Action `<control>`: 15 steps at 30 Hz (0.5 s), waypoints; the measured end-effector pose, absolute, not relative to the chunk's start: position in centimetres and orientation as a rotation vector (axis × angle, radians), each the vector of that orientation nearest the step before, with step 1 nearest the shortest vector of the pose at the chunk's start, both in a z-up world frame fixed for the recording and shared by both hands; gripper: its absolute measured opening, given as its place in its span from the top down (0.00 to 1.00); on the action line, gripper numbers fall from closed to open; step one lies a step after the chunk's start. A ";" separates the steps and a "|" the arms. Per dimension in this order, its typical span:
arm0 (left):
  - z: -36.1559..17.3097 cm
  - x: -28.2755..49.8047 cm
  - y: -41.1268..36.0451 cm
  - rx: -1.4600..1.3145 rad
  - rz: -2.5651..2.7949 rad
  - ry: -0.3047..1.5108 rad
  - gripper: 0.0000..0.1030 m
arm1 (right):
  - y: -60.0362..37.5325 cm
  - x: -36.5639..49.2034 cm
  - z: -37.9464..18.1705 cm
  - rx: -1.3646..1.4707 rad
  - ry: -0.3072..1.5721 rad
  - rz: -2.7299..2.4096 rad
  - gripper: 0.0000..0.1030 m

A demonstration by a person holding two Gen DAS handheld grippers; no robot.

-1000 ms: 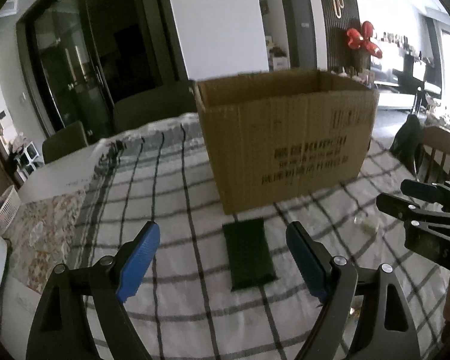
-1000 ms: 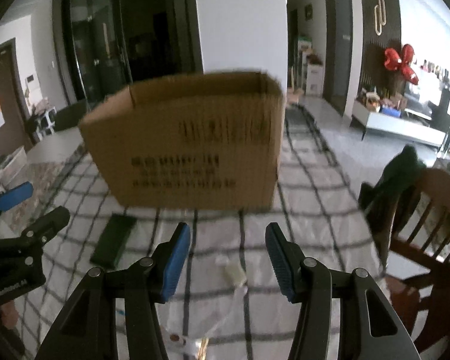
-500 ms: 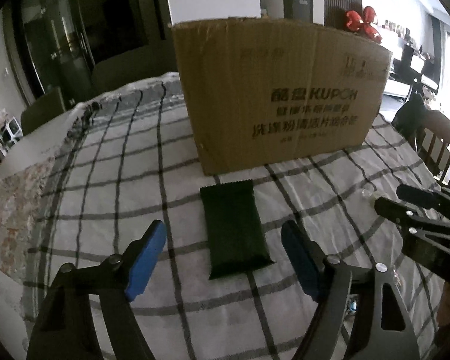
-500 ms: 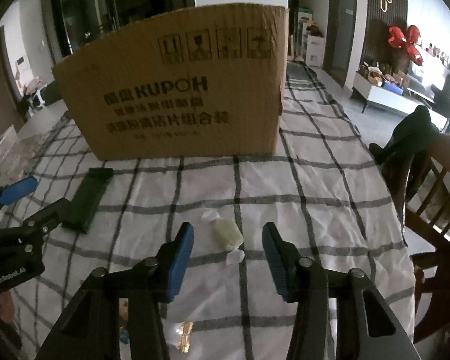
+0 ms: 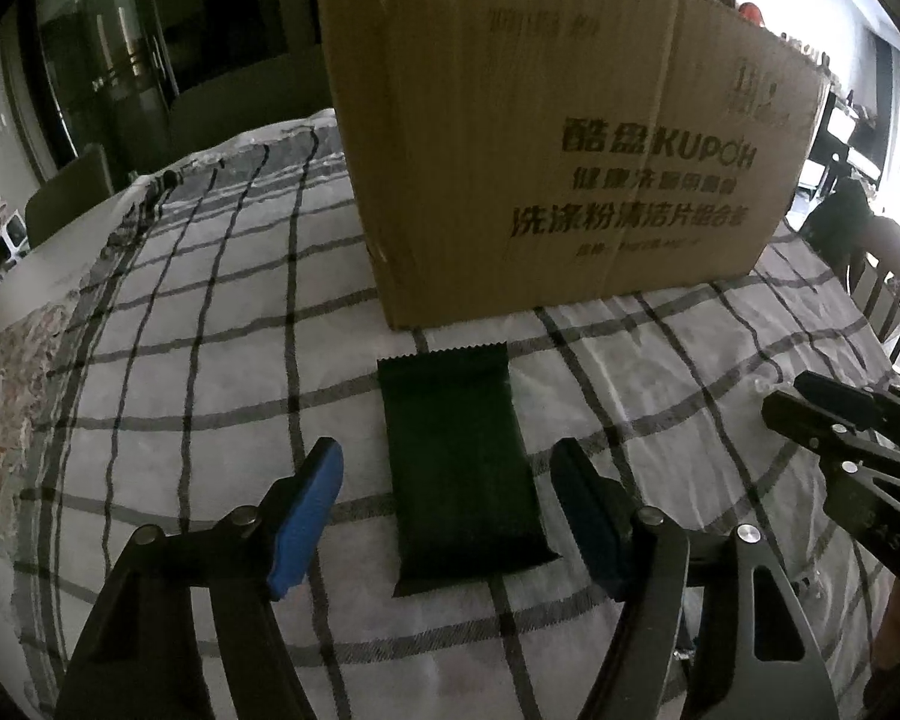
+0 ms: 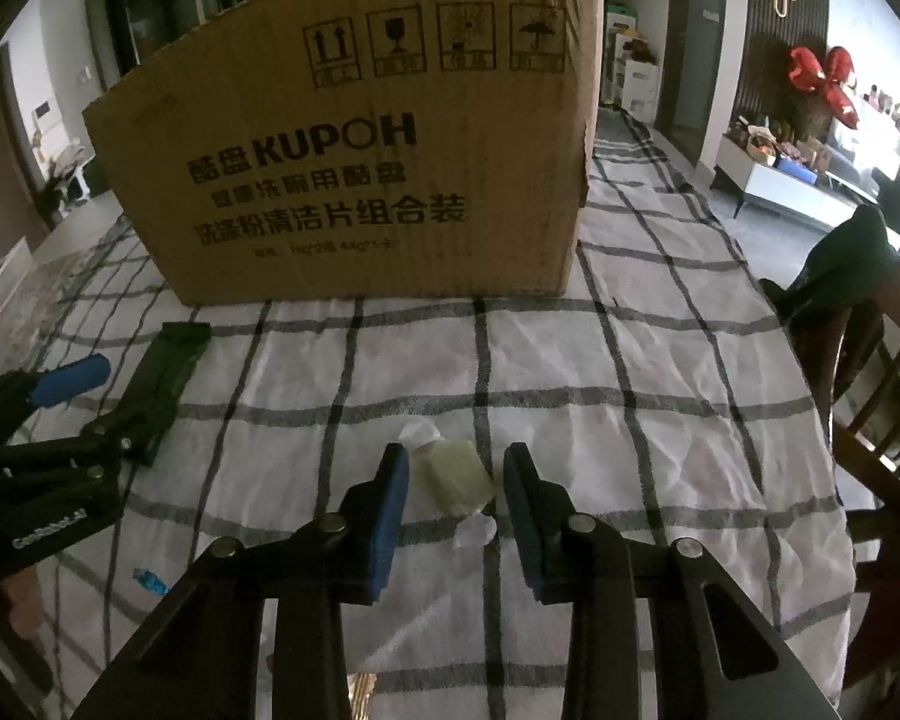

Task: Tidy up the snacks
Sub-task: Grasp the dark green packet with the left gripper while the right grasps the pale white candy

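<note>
A dark green snack packet (image 5: 459, 468) lies flat on the checked tablecloth, in front of a brown cardboard box (image 5: 546, 138). My left gripper (image 5: 447, 477) is open, its blue pads either side of the packet's near half, not touching. A pale green candy in clear wrap (image 6: 453, 471) lies between the open pads of my right gripper (image 6: 456, 480). The box (image 6: 366, 138) stands behind it. The packet (image 6: 162, 393) and left gripper (image 6: 60, 414) show at the left of the right wrist view.
A wooden chair (image 6: 870, 372) with a dark garment stands at the table's right edge. A small blue-wrapped candy (image 6: 149, 579) lies near the table's front. The right gripper's tips (image 5: 840, 420) show at the right of the left wrist view.
Both grippers have come down and forward toward the table. The left now straddles the green packet; the right now straddles the pale candy. Both stay open.
</note>
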State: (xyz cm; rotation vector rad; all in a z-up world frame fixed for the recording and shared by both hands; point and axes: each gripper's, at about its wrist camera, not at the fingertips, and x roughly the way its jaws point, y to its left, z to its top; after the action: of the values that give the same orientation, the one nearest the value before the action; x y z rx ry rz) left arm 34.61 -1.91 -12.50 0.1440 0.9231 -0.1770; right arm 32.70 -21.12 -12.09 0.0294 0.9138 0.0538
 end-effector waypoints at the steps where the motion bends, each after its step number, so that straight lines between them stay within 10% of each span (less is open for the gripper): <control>1: -12.6 34.7 -2.0 0.144 -0.179 0.926 0.32 | -21.1 32.7 -12.1 0.025 0.911 0.054 0.70; 15: -12.7 34.3 -2.1 0.128 -0.224 0.925 0.56 | -21.2 32.3 -11.7 0.027 0.888 0.058 0.79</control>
State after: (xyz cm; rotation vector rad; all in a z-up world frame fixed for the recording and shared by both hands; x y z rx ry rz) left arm 34.31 -2.14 -12.73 0.1277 0.9255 -0.2236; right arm 32.31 -21.21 -11.72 0.0268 0.8876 0.0582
